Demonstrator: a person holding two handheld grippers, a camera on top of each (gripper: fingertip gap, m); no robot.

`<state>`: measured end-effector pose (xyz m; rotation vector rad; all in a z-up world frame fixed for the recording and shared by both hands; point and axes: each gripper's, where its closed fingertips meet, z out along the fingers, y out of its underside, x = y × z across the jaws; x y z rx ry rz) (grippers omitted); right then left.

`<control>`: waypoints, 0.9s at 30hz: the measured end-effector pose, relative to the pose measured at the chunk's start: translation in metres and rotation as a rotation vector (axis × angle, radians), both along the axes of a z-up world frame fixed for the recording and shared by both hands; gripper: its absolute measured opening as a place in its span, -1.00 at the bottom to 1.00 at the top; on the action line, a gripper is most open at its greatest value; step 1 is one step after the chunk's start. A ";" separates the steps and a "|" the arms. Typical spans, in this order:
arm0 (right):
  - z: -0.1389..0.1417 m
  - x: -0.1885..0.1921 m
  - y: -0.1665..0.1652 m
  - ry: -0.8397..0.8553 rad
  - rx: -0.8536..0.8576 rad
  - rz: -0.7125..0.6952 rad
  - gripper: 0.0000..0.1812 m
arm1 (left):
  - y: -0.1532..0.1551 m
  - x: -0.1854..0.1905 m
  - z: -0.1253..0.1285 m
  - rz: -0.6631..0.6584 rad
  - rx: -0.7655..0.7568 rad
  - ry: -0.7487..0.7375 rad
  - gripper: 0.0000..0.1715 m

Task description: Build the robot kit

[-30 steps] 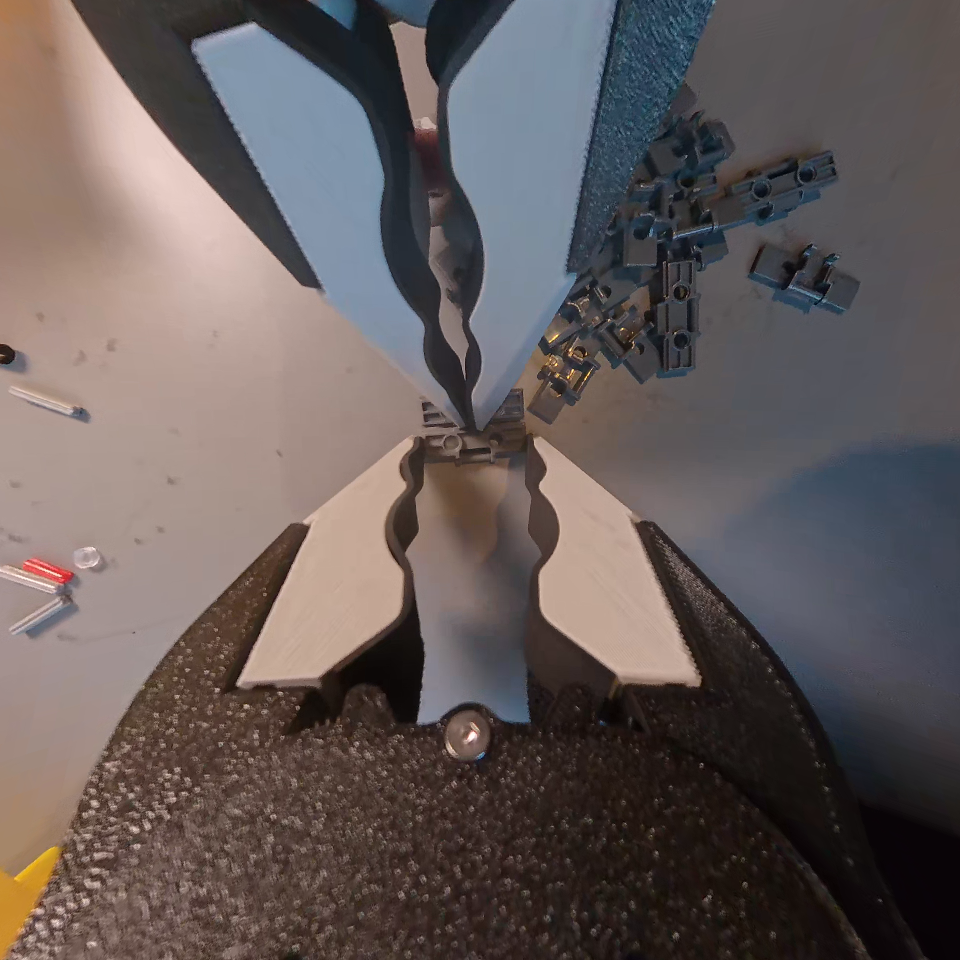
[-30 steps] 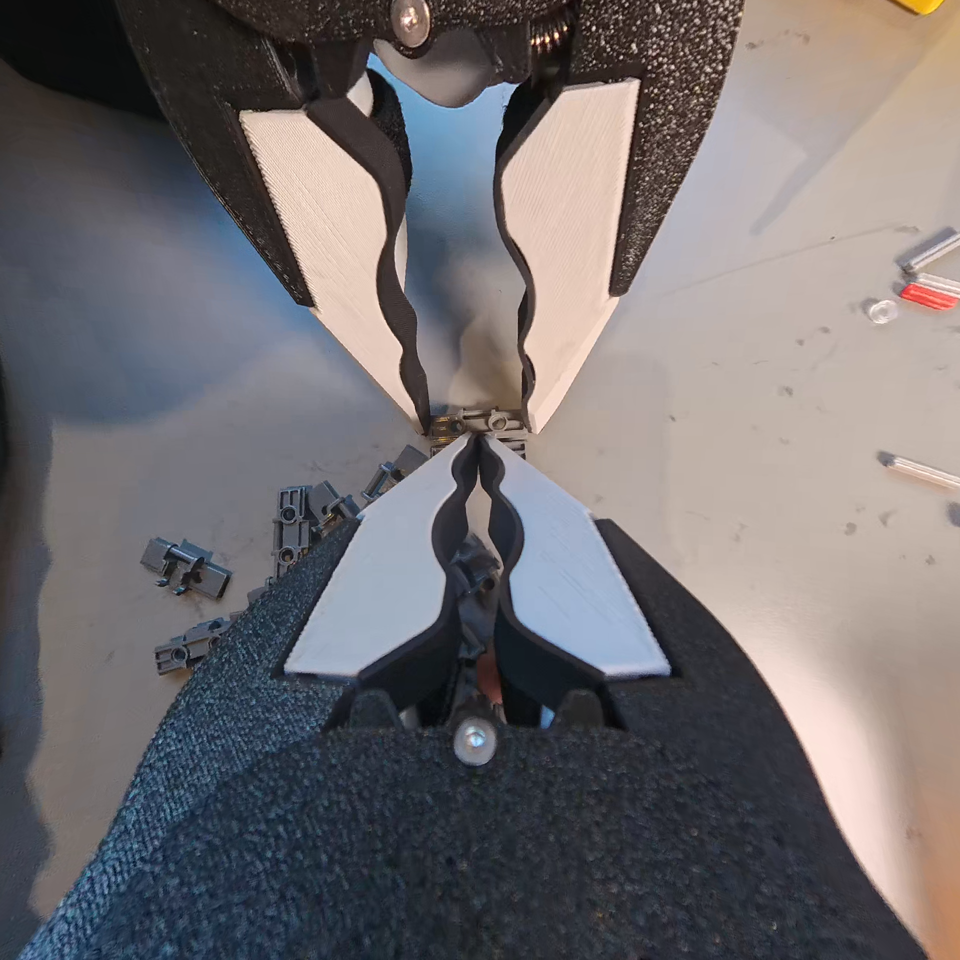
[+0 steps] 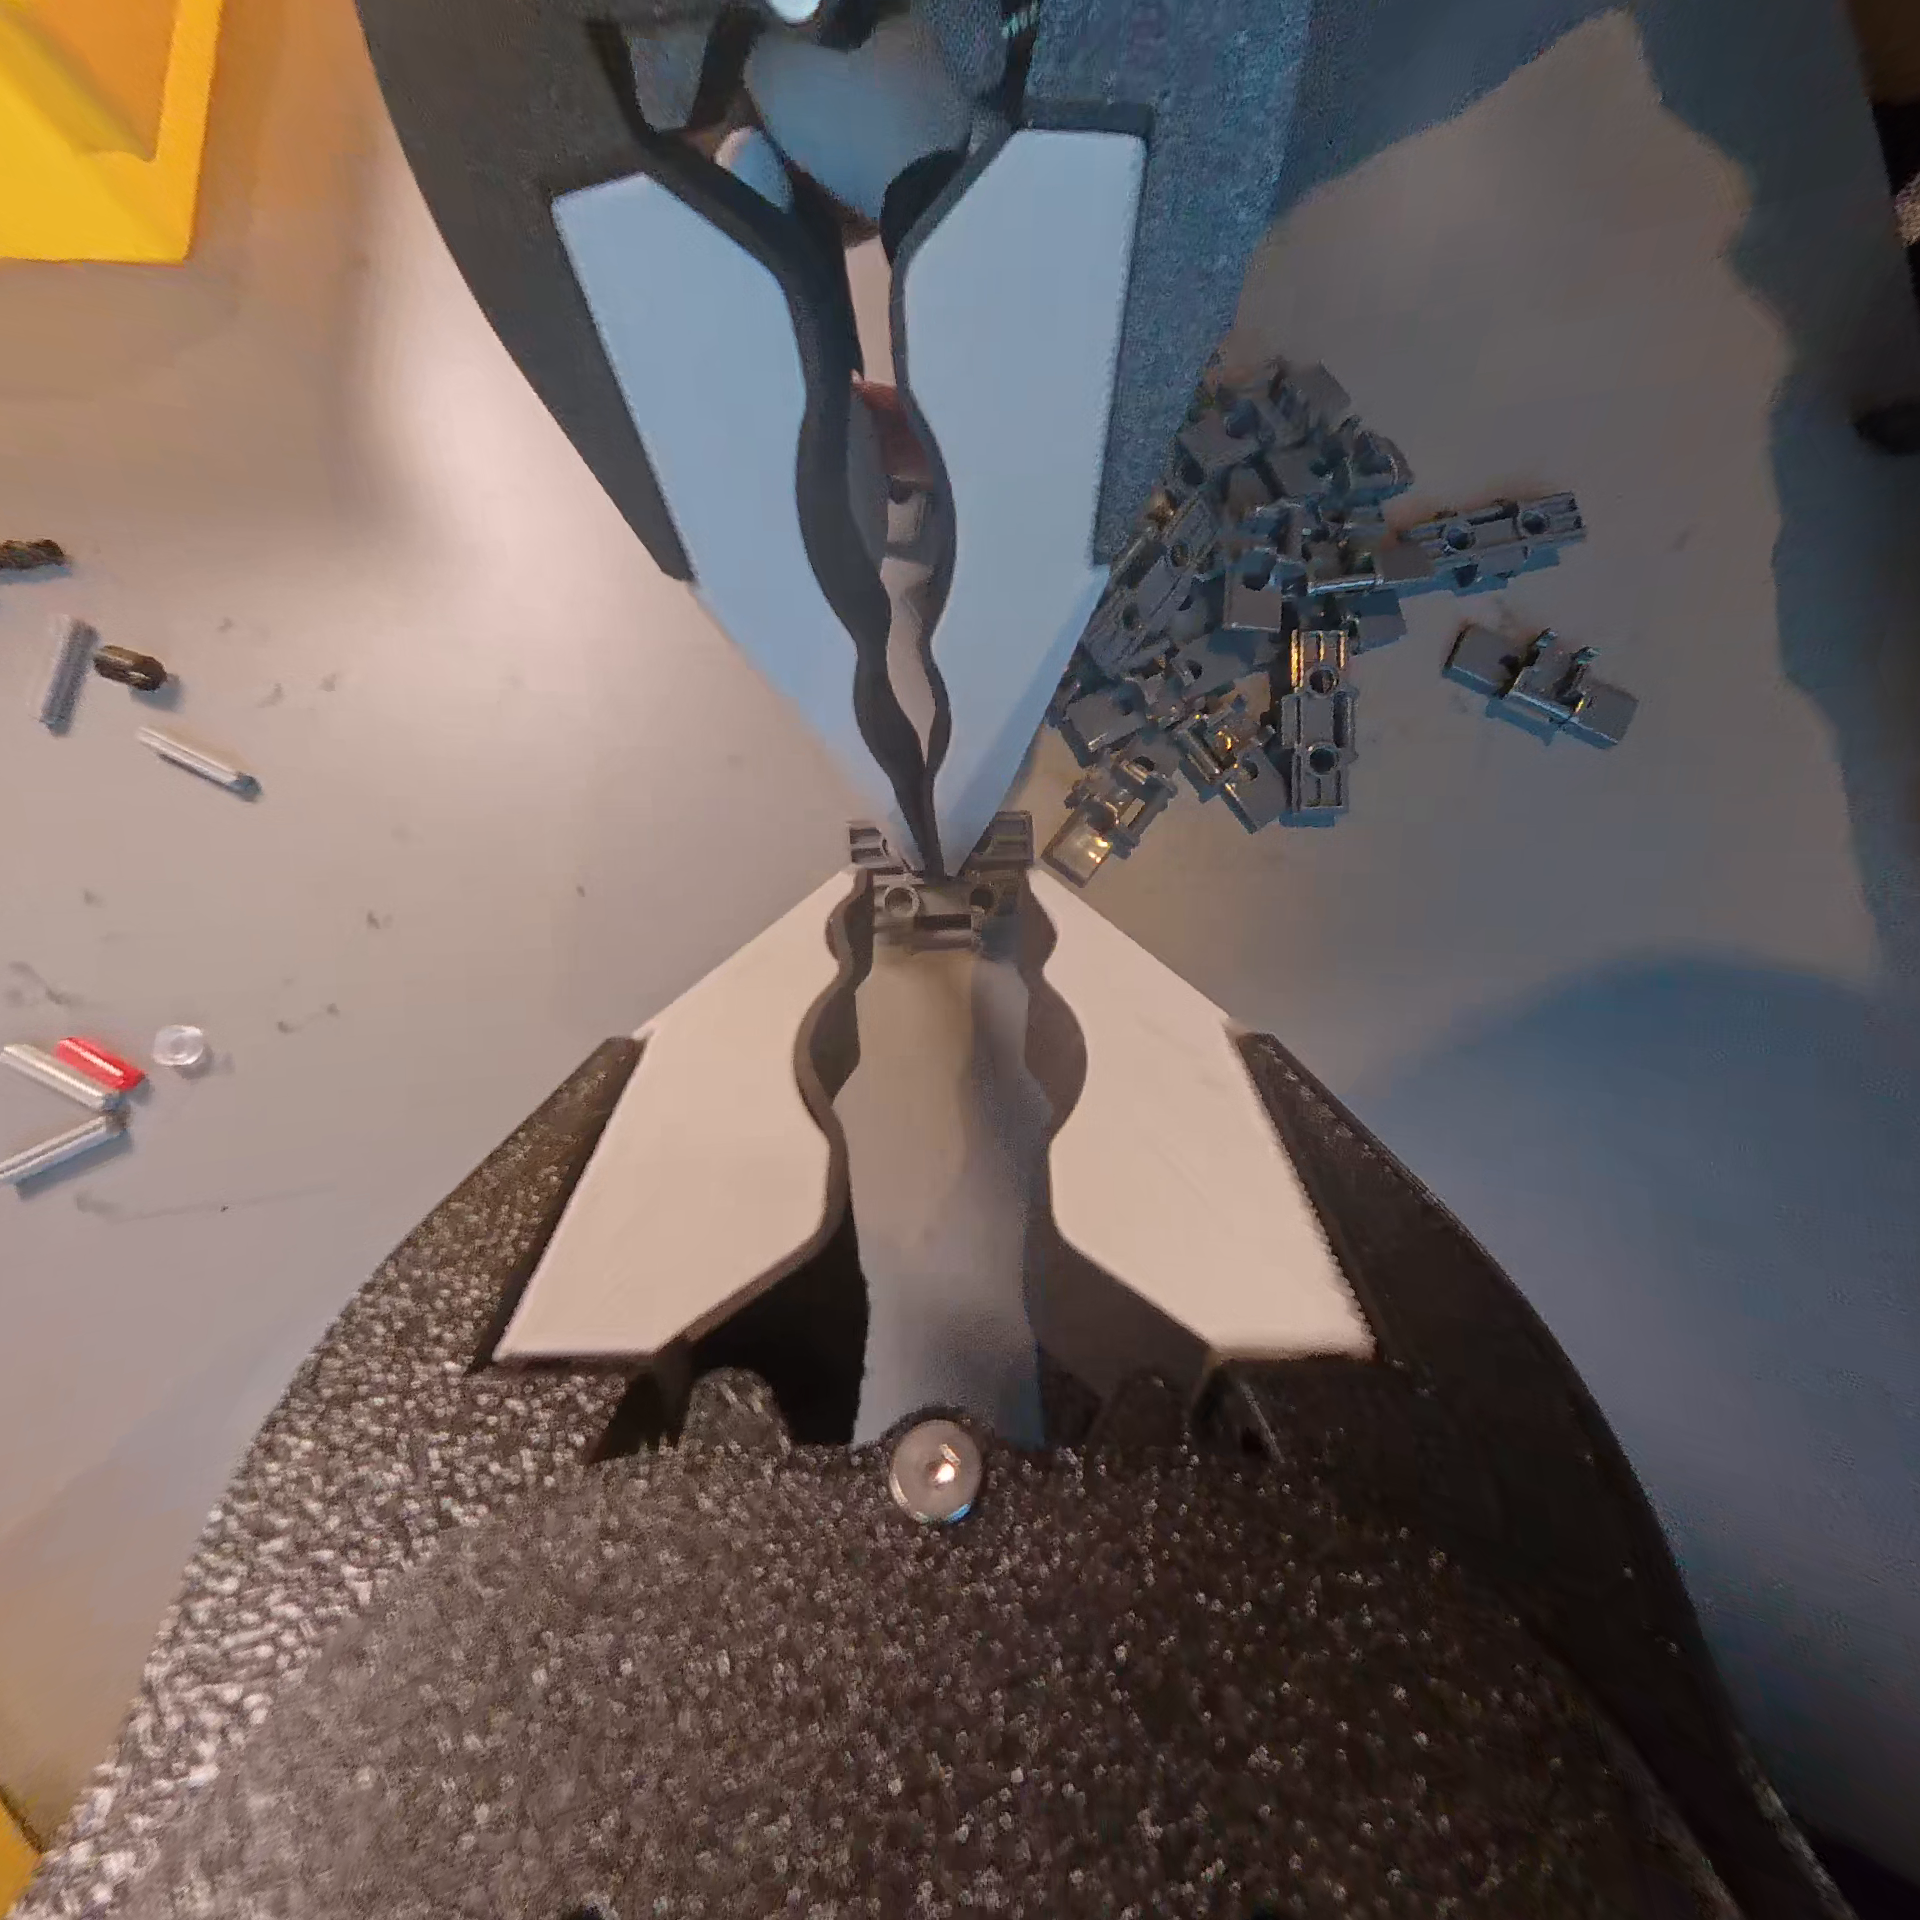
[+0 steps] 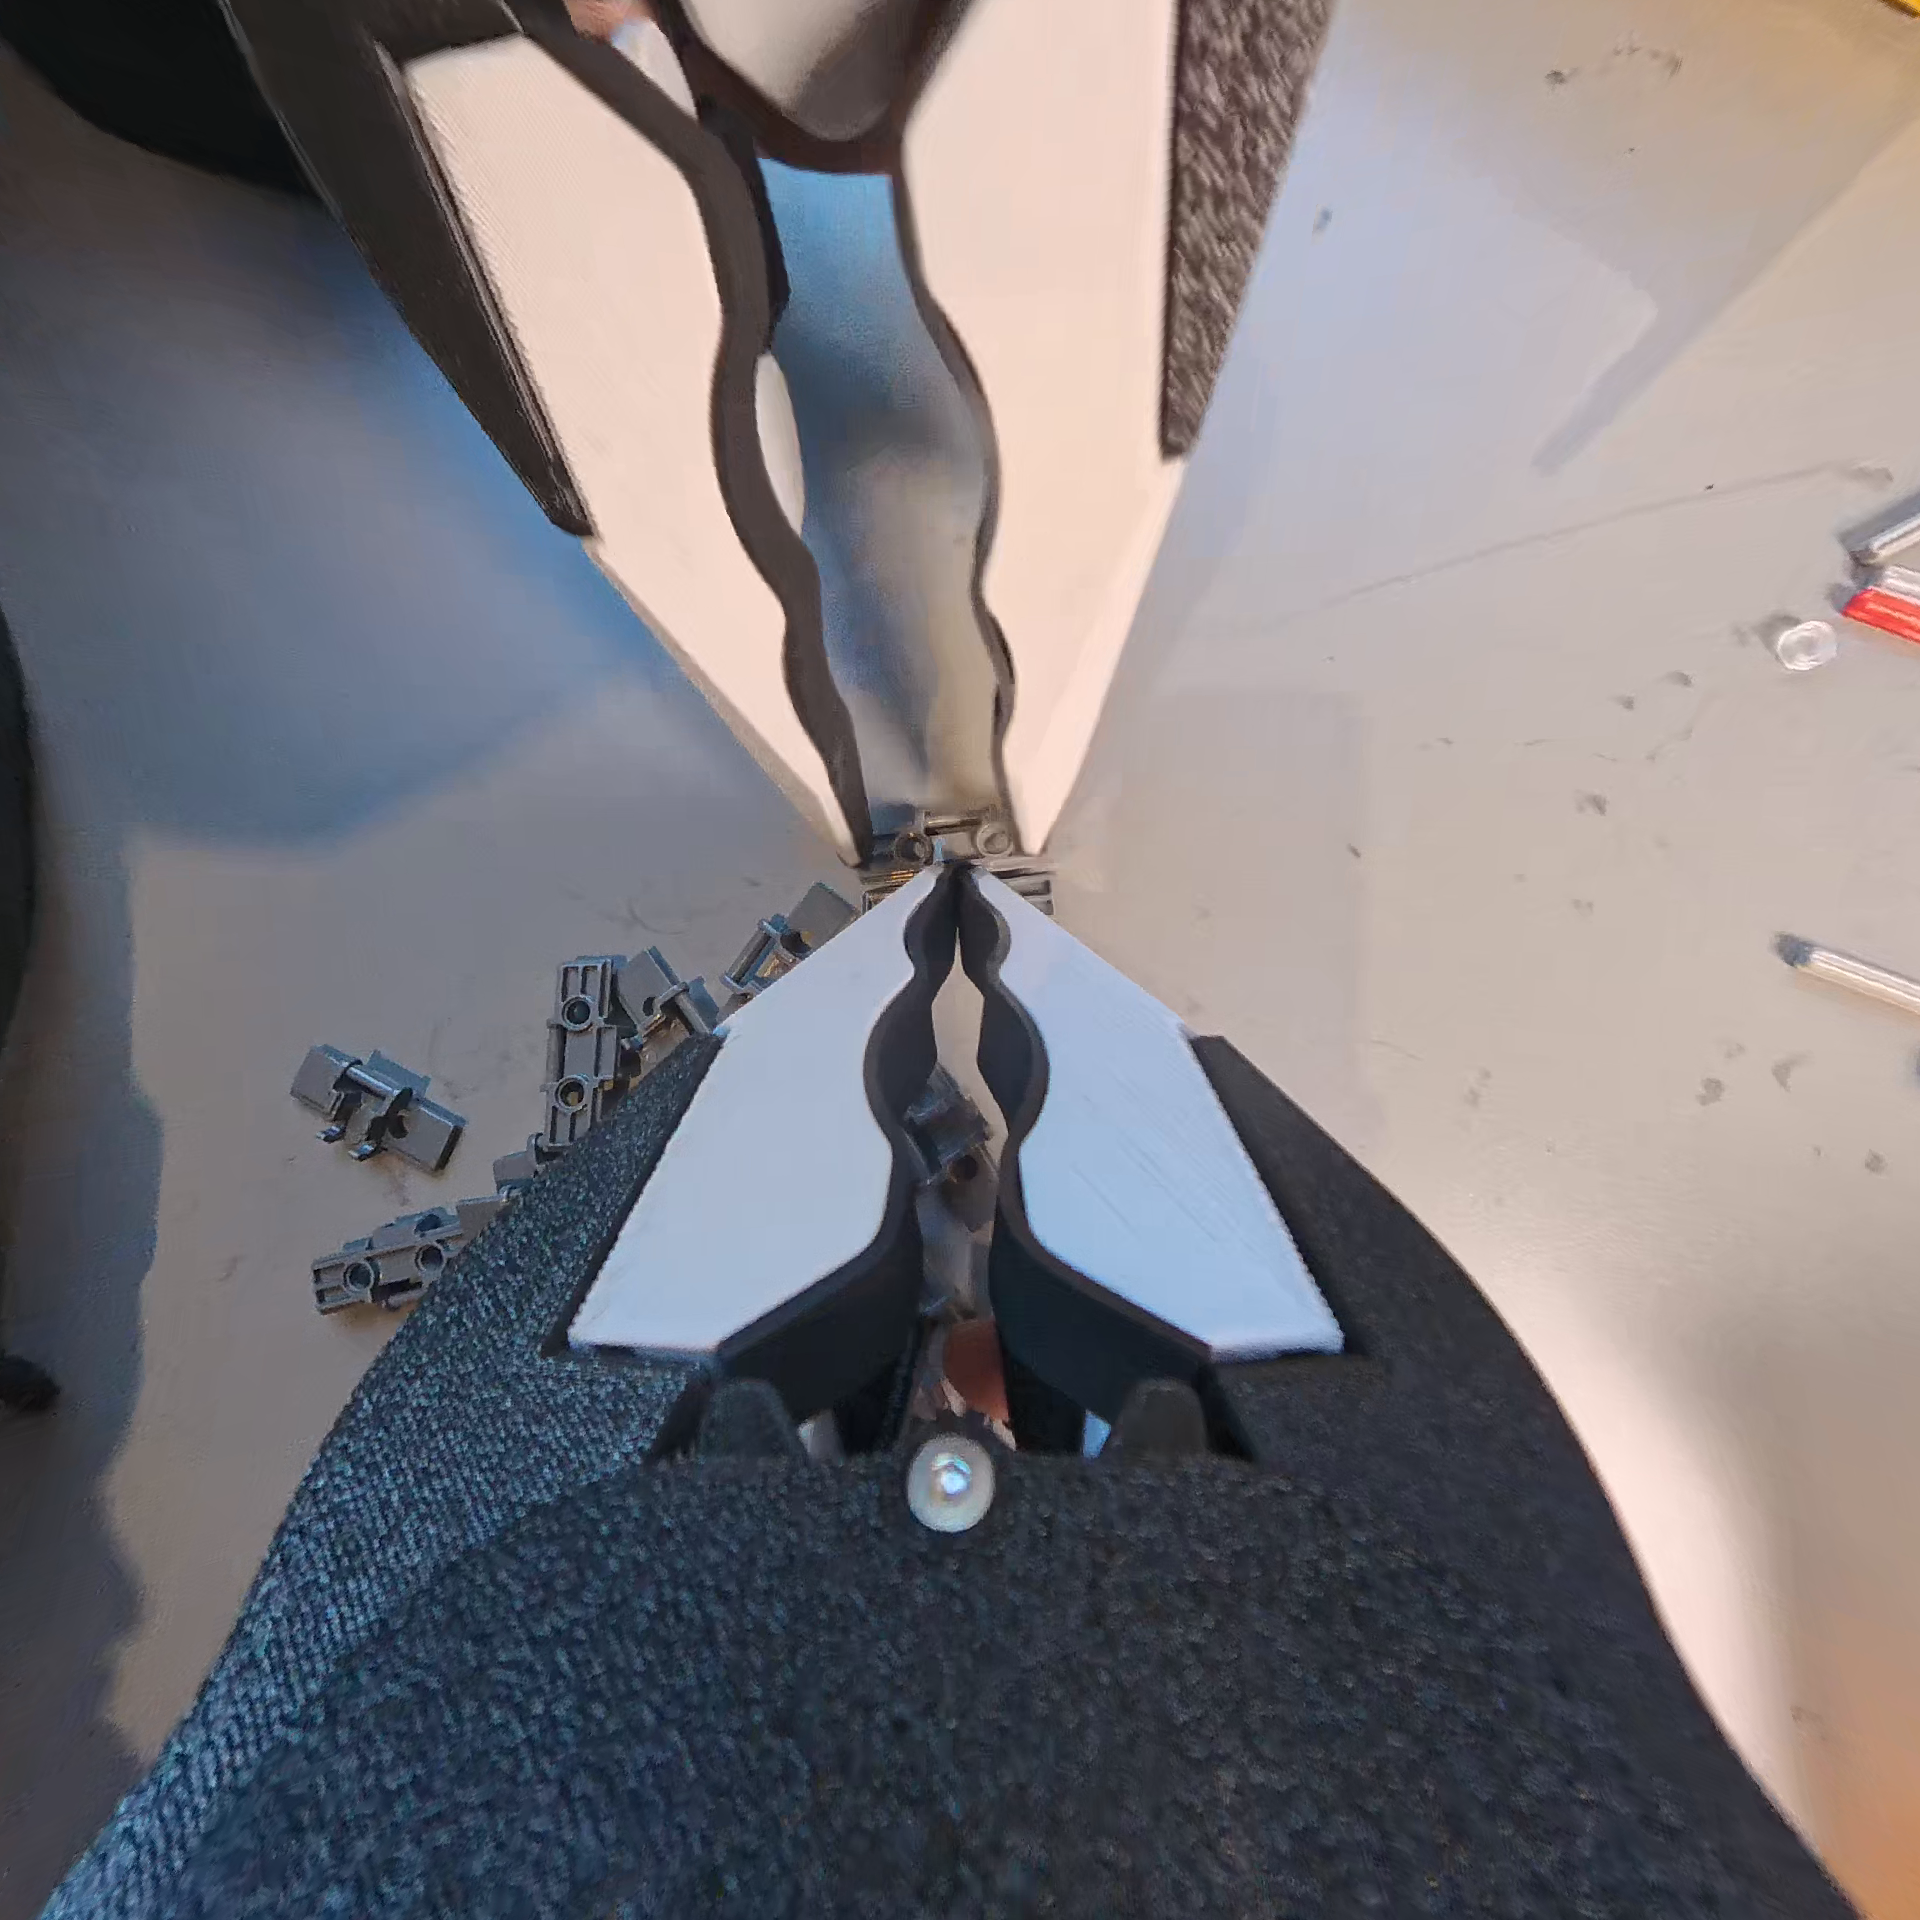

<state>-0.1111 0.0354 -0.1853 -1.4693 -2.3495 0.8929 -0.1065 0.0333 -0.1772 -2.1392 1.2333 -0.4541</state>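
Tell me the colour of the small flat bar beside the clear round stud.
Red; the left wrist view shows it best, next to the stud.

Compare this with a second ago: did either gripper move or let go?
No release. The left gripper still clamps the grey link piece by its ends, and the right gripper is still shut on it, tip to tip. Both views shifted a little; a yellow object entered the left view. The pile of grey pieces is unmoved.

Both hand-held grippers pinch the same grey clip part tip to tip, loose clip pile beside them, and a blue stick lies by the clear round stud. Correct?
Not blue: the stick by the clear round stud is red, as the left wrist view shows. The rest holds.
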 end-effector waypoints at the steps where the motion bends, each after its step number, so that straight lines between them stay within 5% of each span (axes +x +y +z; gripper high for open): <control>1: 0.000 0.000 0.000 0.004 -0.007 -0.002 -1.00 | 0.000 -0.001 0.001 0.004 0.014 -0.005 -0.75; 12: 0.000 -0.001 0.000 0.019 -0.019 0.007 -1.00 | 0.001 -0.001 -0.007 0.032 -0.064 0.011 -0.94; 27: 0.000 -0.001 0.001 0.050 -0.020 0.015 -1.00 | 0.000 0.000 -0.009 -0.028 -0.151 0.128 -0.95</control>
